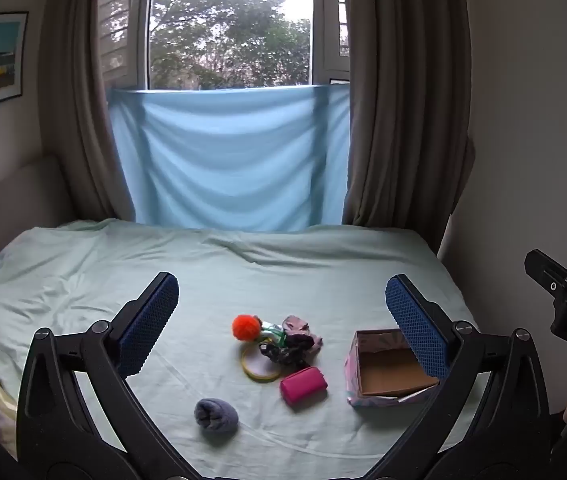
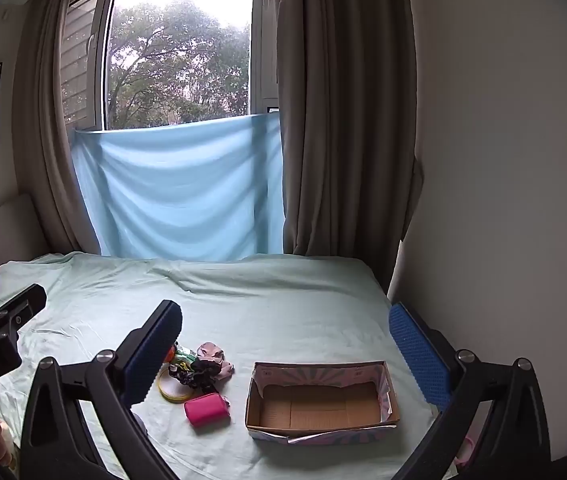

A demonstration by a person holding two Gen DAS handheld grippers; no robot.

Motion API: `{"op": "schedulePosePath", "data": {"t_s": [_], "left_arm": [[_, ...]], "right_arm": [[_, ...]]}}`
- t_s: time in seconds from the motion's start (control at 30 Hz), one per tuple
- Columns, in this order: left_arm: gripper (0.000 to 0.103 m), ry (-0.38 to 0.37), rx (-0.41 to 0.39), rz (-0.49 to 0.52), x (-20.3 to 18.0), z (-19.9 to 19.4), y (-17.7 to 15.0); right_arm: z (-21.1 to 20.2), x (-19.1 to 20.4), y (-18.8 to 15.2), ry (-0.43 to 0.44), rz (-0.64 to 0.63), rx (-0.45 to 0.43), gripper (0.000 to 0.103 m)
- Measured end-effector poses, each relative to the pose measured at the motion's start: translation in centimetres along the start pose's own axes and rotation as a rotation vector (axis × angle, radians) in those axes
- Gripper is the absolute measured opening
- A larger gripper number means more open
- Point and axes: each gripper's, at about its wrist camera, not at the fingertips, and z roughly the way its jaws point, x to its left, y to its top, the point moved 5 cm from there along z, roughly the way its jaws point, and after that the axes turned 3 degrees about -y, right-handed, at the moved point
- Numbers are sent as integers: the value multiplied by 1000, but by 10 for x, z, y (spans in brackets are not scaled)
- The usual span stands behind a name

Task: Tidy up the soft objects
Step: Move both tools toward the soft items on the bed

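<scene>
Evidently nothing is picked up yet: the left tongs (image 1: 281, 312) and right tongs (image 2: 285, 344) both stand spread wide and empty above the bed (image 1: 83, 280), angled down at the work. The soft things lie clustered at lower centre of the left view: an orange pompom (image 1: 246, 327), scrunchies (image 1: 297, 338), a pink pouch (image 1: 303, 385) and a rolled grey sock (image 1: 216, 415). The empty cardboard box (image 2: 323, 404) sits just right of them, open side up, presumably to receive them. A yellow tape ring (image 1: 259, 366) tangled under the scrunchies may snag.
</scene>
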Motion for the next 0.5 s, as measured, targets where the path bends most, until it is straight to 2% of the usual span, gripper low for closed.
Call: {"op": "schedulePosePath", "data": {"t_s": [0.5], "left_arm": [[103,-2,4,2,-3,-1,6]], "right_arm": [[-2,4,0,3,6,-4,103]]}}
